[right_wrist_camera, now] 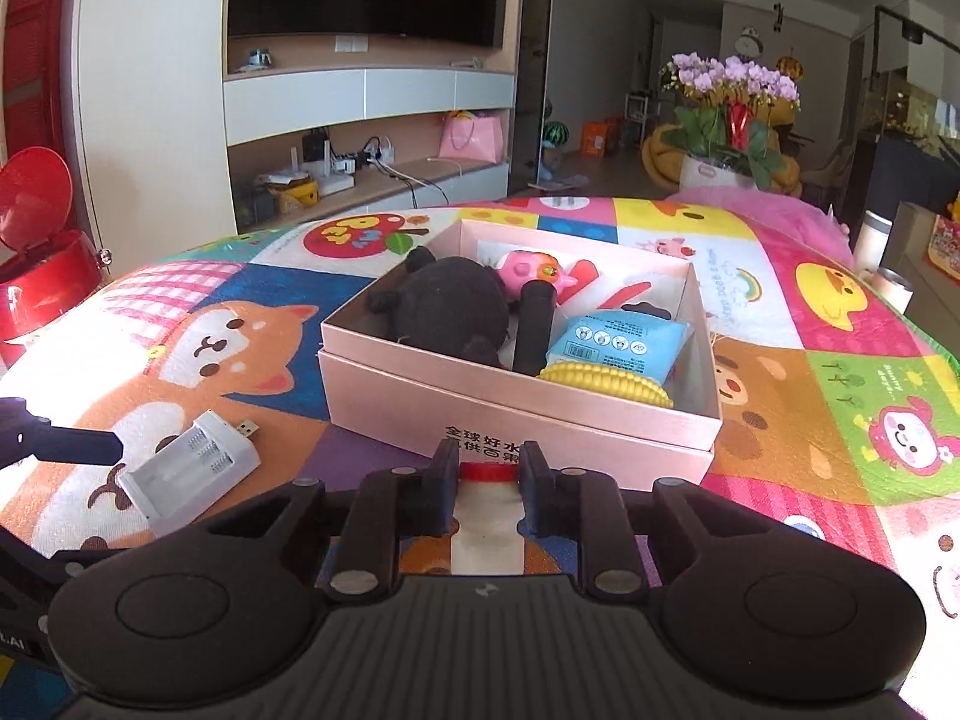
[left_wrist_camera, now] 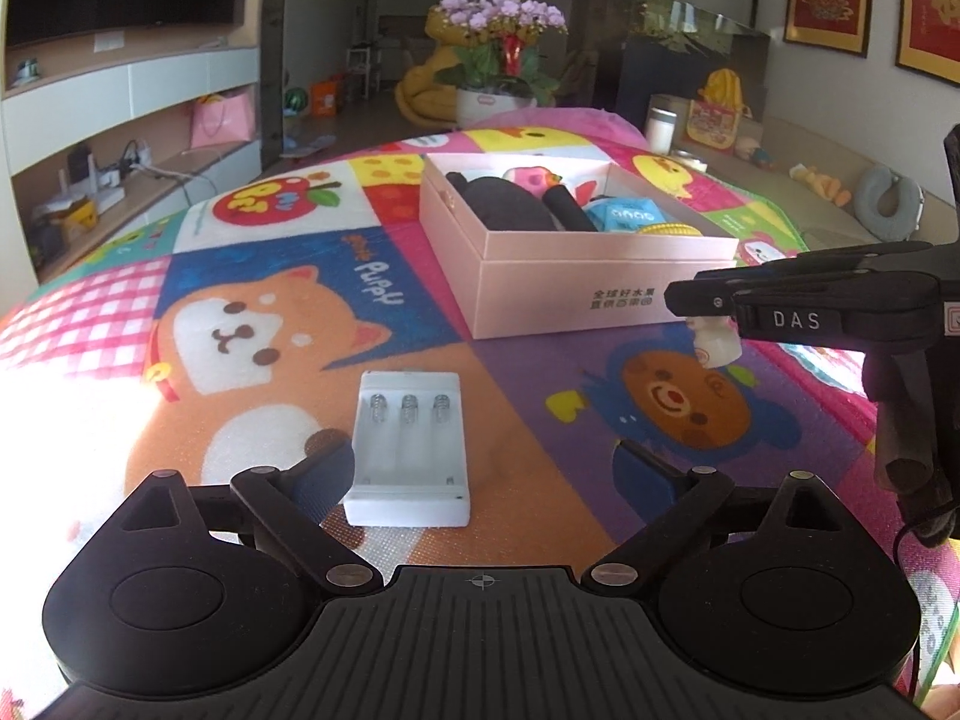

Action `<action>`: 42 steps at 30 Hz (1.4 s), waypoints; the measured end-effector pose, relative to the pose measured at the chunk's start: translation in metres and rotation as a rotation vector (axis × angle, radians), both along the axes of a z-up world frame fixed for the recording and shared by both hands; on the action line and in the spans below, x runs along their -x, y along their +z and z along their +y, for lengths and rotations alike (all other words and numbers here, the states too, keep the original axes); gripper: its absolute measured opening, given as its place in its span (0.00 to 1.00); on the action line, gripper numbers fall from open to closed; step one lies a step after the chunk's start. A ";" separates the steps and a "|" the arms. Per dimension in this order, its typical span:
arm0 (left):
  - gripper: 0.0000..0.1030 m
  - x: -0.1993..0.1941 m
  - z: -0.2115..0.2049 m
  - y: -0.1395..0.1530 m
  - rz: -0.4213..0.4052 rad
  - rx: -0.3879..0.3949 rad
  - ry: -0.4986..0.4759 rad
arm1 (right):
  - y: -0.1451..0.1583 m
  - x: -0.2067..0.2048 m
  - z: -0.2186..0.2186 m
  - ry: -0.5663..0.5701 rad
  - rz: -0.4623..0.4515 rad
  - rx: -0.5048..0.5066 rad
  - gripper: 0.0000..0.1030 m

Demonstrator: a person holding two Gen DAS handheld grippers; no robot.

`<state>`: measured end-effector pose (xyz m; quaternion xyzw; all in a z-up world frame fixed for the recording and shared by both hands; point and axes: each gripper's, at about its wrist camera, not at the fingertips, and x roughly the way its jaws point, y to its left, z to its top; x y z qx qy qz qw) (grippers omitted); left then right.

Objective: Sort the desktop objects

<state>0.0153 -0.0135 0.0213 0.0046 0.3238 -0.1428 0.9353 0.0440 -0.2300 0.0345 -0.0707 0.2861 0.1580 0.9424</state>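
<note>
Pink box (right_wrist_camera: 516, 414) holds black plush (right_wrist_camera: 447, 306), corn (right_wrist_camera: 606, 387); right gripper (right_wrist_camera: 487, 483) clamps white bottle (right_wrist_camera: 487, 516); left gripper (left_wrist_camera: 480, 480) wide.

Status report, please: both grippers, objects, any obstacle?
Left gripper open, white battery charger between its fingers, untouched. Right gripper shut on small white bottle. Pink box directly ahead, path clear.

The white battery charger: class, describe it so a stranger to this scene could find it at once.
Start at the pink box on the cartoon mat. In front of it, lying on the orange dog picture, is the charger, beside the open left claw. It is the only white plastic tray, with three empty slots, coil springs and a USB plug at one end.
</note>
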 end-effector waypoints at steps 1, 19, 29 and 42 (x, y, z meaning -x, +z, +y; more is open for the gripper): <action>0.94 0.000 -0.001 -0.001 0.004 -0.003 -0.001 | -0.002 0.004 -0.002 -0.002 -0.008 -0.007 0.20; 0.94 -0.005 -0.042 0.005 -0.052 -0.011 -0.187 | -0.001 0.020 -0.011 0.070 -0.027 -0.178 0.21; 0.94 -0.007 -0.078 0.006 -0.140 -0.067 -0.276 | 0.010 0.026 -0.032 0.109 0.093 -0.342 0.21; 0.95 -0.020 -0.057 -0.003 -0.079 -0.126 -0.168 | 0.010 0.044 -0.015 0.107 -0.003 -0.177 0.18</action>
